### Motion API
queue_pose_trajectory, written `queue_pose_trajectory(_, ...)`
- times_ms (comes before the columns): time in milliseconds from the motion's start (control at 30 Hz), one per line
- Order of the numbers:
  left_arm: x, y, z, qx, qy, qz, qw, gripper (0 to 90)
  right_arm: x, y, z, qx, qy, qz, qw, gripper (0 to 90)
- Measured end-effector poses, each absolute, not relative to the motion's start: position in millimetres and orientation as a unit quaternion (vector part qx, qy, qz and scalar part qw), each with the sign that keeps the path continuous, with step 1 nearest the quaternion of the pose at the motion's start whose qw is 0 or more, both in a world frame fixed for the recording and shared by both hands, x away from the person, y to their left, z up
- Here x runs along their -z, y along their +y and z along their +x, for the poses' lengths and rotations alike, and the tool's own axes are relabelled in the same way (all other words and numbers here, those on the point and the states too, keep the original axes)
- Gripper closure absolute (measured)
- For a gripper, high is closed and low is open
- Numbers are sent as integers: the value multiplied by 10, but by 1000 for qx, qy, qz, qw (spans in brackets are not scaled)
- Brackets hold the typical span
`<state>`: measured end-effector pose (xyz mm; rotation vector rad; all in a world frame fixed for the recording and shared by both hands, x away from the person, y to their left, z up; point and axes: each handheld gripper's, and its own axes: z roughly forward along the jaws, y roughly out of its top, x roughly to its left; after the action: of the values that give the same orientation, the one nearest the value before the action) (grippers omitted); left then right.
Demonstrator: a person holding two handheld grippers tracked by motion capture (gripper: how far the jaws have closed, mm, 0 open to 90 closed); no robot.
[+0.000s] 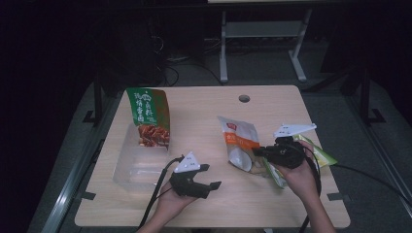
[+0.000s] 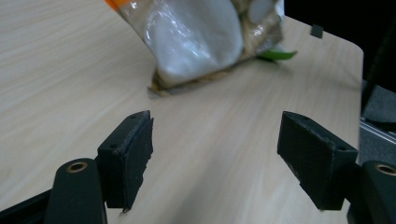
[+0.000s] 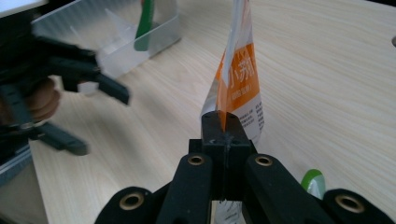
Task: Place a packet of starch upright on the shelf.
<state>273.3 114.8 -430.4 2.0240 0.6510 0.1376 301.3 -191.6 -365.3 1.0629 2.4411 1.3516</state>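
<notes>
Pale bench: right hand-held gripper is pinching the orange pouch, clear bin awaiting; left hand-held gripper is gaping empty.

Dim room, lit tabletop, perhaps slight blur

Bare tabletop open between clear plastic bin at left and orange-white snack bag at right. Green pouch stands in bin. Front edge strip free.
</notes>
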Motion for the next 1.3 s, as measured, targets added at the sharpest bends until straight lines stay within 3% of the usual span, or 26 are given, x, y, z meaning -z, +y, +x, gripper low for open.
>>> queue_pose_trajectory(333, 4444, 1006, 3072, -21, 289, 825, 485, 251, 3520, -1805, 2844, -459, 834, 300, 65, 900)
queue_pose_trajectory(467, 4474, 1026, 3136, -1, 302, 812, 498, 325, 3529, -1772, 2826, -464, 840, 278, 50, 900)
queue_pose_trajectory(567, 4478, 1060, 3191, 38, 313, 788, 528, 531, 3553, -1750, 2825, -467, 842, 266, 44, 900)
queue_pose_trajectory(633, 4471, 1062, 3193, 42, 312, 786, 532, 666, 3559, -1750, 2825, -469, 841, 264, 44, 900)
queue_pose_trajectory(667, 4462, 1057, 3190, 40, 311, 788, 531, 666, 3559, -1750, 2825, -469, 841, 264, 44, 900)
queue_pose_trajectory(733, 4445, 1049, 3173, 38, 305, 790, 530, 822, 3576, -1766, 2837, -471, 840, 265, 46, 900)
queue_pose_trajectory(833, 4411, 1030, 3141, 27, 299, 791, 533, 890, 3605, -1792, 2863, -473, 837, 270, 48, 900)
queue_pose_trajectory(1300, 4315, 1102, 3035, -34, 302, 807, 507, 895, 3830, -1810, 2987, -455, 835, 305, 47, 891)
